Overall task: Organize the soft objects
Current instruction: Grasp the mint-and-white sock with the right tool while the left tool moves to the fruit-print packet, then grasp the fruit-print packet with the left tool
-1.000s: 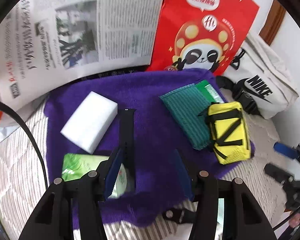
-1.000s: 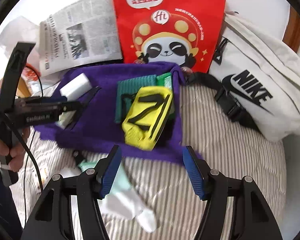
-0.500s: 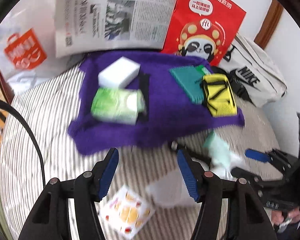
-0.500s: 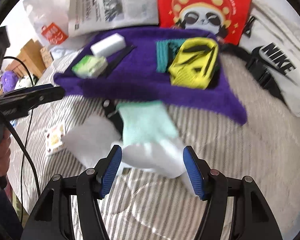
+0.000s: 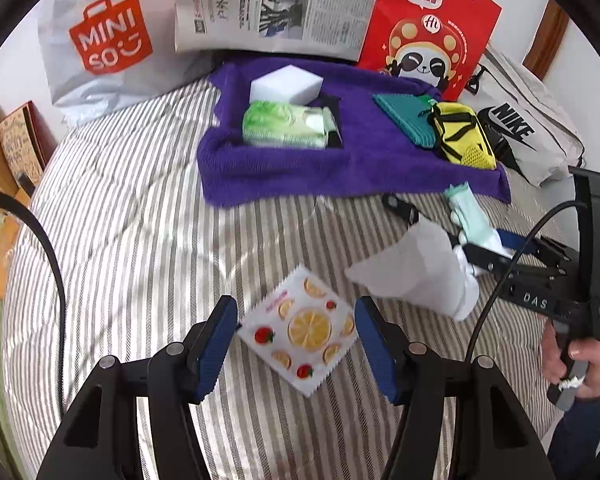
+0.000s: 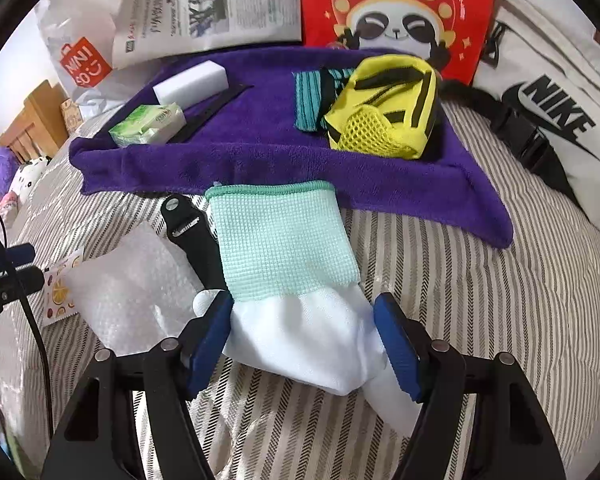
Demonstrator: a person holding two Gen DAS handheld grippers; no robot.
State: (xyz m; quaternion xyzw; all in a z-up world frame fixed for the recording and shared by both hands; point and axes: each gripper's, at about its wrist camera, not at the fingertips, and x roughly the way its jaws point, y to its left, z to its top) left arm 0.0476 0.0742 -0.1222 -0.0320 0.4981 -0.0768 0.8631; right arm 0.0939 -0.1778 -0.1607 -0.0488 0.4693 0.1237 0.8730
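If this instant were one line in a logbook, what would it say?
left hand-held gripper: open over fruit-print packet | right hand-held gripper: open around mint-and-white sock | purple towel: holds sorted items

"MINISO" is printed on the grey plastic bag (image 5: 100, 40), "NIKE" on the white bag (image 6: 556, 108), and "DAS" on the right gripper (image 5: 496, 248).

The purple terry-cloth towel (image 6: 260, 148) looks plush and matt on the grey-and-white striped woven bed cover (image 5: 132, 240). The mint-and-white knitted sock (image 6: 292, 280) shows a waffle weave — smoother at its white end. The yellow fabric pouch (image 6: 384, 108) has open mesh. The red panda-print paper bag (image 5: 428, 28) is glossy; the fruit-print plastic sachet (image 5: 300, 328) is slick.
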